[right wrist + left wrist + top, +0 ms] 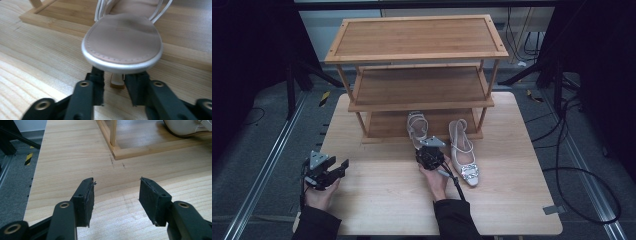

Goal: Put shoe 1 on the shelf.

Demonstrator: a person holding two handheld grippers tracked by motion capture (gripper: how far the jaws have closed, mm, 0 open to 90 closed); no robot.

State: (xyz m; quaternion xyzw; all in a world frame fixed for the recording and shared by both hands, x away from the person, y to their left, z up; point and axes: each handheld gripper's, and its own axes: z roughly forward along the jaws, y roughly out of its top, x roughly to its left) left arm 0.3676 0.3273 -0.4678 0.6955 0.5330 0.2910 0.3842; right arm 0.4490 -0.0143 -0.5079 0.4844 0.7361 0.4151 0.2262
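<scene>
A silver strappy sandal (pixel 416 126) lies with its front on the bottom shelf of a wooden rack (pixel 417 55), its heel end toward me. In the right gripper view the sandal's insole (pixel 122 42) sits just above my right gripper (pixel 115 85). The jaws flank the small block heel (pixel 117 81); the right pad is at it and a thin gap shows at the left pad. A matching sandal (pixel 463 156) with a jewelled buckle lies on the table beside my right gripper (pixel 428 146). My left gripper (pixel 343 165) rests open over bare table at the left, nothing between the jaws of the left gripper (pixel 116 195).
The rack has three shelves, and its upper two hold nothing. Its bottom frame (pixel 150 148) rests on the light wooden table (pixel 387 200). Cables (pixel 582 170) trail on the grey floor at the right. A metal rail (pixel 267 165) runs along the floor at the left.
</scene>
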